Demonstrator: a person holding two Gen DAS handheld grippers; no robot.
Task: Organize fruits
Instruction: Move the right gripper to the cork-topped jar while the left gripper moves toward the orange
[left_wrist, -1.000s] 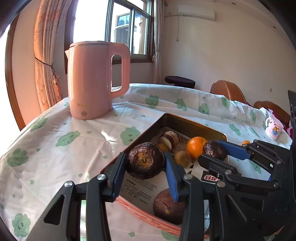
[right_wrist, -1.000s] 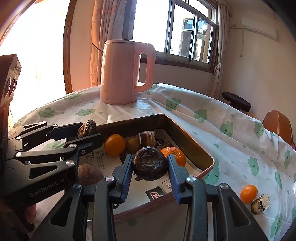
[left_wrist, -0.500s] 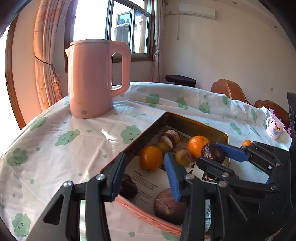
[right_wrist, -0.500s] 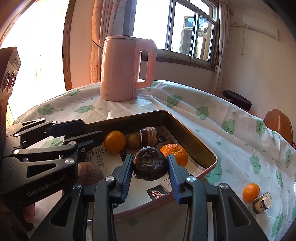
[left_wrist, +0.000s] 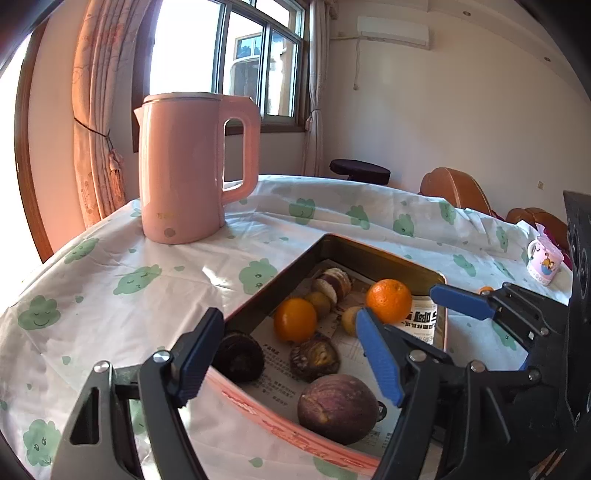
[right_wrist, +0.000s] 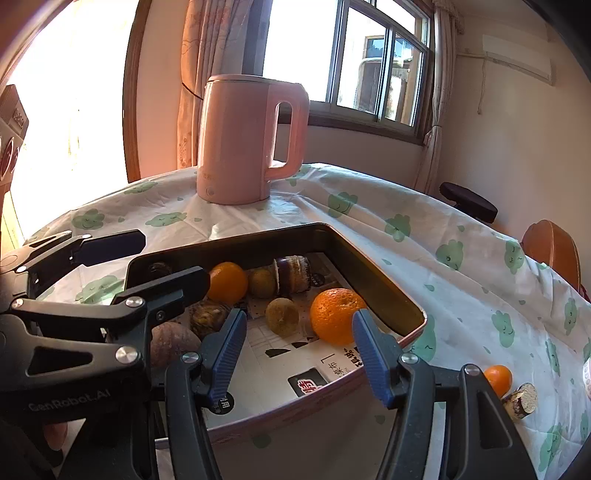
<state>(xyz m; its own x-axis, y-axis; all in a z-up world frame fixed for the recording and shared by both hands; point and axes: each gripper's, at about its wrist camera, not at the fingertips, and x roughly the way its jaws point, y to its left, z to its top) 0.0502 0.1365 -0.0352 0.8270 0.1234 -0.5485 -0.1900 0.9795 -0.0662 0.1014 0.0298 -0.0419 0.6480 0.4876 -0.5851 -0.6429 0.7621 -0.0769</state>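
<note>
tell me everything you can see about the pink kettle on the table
The pink kettle is a tall, smooth, matte jug that looks like plastic, with a small spout lip, a closed flat lid and a big loop handle on its right side. It stands upright on the cloud-print tablecloth near the window, behind the fruit tray, apart from it. Nothing else touches it.

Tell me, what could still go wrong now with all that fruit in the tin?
Two risks, I'd guess. The left hand-held gripper and right hand-held gripper both hang open over the tin close together, so they could knock each other or nudge the round fruit. Also, a small orange and a cut piece lie out on the tablecloth at the right; reaching for them might roll the orange toward the table's edge.
</note>
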